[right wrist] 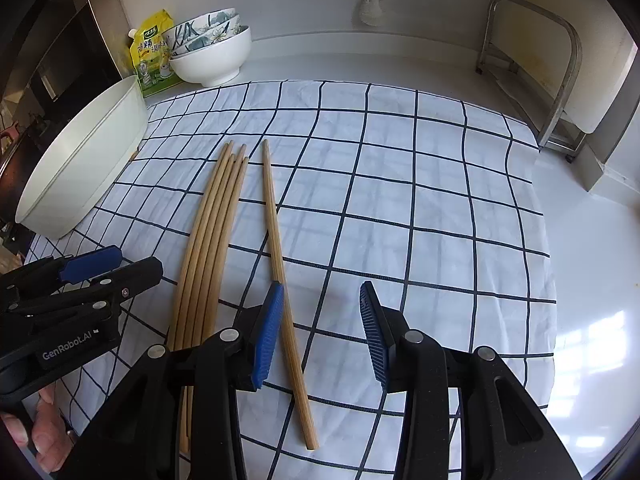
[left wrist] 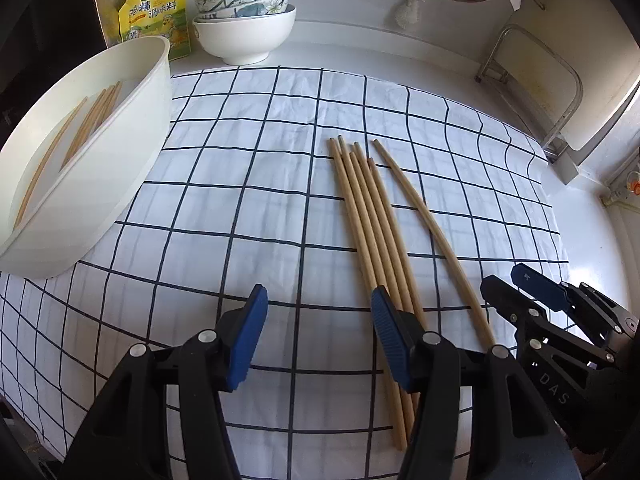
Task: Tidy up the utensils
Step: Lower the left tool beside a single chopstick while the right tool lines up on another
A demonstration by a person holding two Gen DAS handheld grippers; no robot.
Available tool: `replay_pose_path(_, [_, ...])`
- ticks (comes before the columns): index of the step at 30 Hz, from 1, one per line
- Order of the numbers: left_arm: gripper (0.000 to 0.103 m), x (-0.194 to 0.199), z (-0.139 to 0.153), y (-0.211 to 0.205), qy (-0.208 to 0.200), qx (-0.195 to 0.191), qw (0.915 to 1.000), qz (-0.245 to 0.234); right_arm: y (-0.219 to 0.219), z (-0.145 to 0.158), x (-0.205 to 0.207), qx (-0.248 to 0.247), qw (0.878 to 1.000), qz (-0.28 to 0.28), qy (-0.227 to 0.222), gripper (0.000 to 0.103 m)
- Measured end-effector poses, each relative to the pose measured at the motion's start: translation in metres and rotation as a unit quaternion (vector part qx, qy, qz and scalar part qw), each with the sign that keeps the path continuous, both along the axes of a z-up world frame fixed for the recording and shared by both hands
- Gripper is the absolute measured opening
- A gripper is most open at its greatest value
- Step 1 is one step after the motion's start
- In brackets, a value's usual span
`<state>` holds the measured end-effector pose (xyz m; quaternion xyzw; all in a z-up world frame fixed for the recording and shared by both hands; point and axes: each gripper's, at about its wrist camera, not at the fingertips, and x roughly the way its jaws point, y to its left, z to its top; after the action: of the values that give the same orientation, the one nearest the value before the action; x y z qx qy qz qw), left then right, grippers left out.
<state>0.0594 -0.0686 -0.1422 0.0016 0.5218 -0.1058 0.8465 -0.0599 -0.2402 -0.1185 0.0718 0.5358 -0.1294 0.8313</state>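
Five bamboo chopsticks lie bunched on the checked cloth, a sixth chopstick just beside; more chopsticks rest inside the white tub.

Both wrist views: close, steeply downward; shared checked cloth, chopsticks.

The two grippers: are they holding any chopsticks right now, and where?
No. The left gripper and right gripper are both open and empty; the chopsticks lie on the cloth.

A home kitchen: a white counter under a checked cloth, stacked bowls and a yellow seasoning pouch at the upper left of the frame, wooden chopsticks in the middle, a white tub at left, a metal rack at upper right
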Motion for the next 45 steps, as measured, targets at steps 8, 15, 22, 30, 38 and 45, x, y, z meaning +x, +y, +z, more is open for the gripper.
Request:
replay_pose_path(8, [0.054,-0.002,-0.014,-0.016,0.021,0.017,0.9995,-0.016,-0.004,0.000,-0.006,0.002,1.000,-0.008,-0.003,0.038])
replay_pose_path(15, [0.058,-0.001,-0.014,-0.016,0.020,0.037,0.9990,-0.015,-0.003,-0.001,-0.006,0.006,1.000,-0.006,-0.004,0.038])
replay_pose_path(22, [0.056,-0.003,-0.017,-0.010,0.031,0.059,0.9976,-0.014,0.001,-0.001,0.000,0.003,1.000,0.007,-0.002,0.038])
replay_pose_path(30, [0.056,0.005,-0.017,0.005,0.031,0.053,0.9981,0.001,0.003,-0.005,0.008,-0.003,1.000,0.027,0.008,0.040])
replay_pose_path(38, [0.056,0.027,-0.018,-0.006,0.022,0.056,0.9982,-0.002,0.009,-0.015,0.024,-0.020,0.998,0.047,0.028,0.040])
replay_pose_path(45, [0.037,0.028,-0.016,-0.008,0.005,0.059,0.9982,-0.010,0.019,-0.021,0.029,-0.032,0.997,0.068,0.026,0.037])
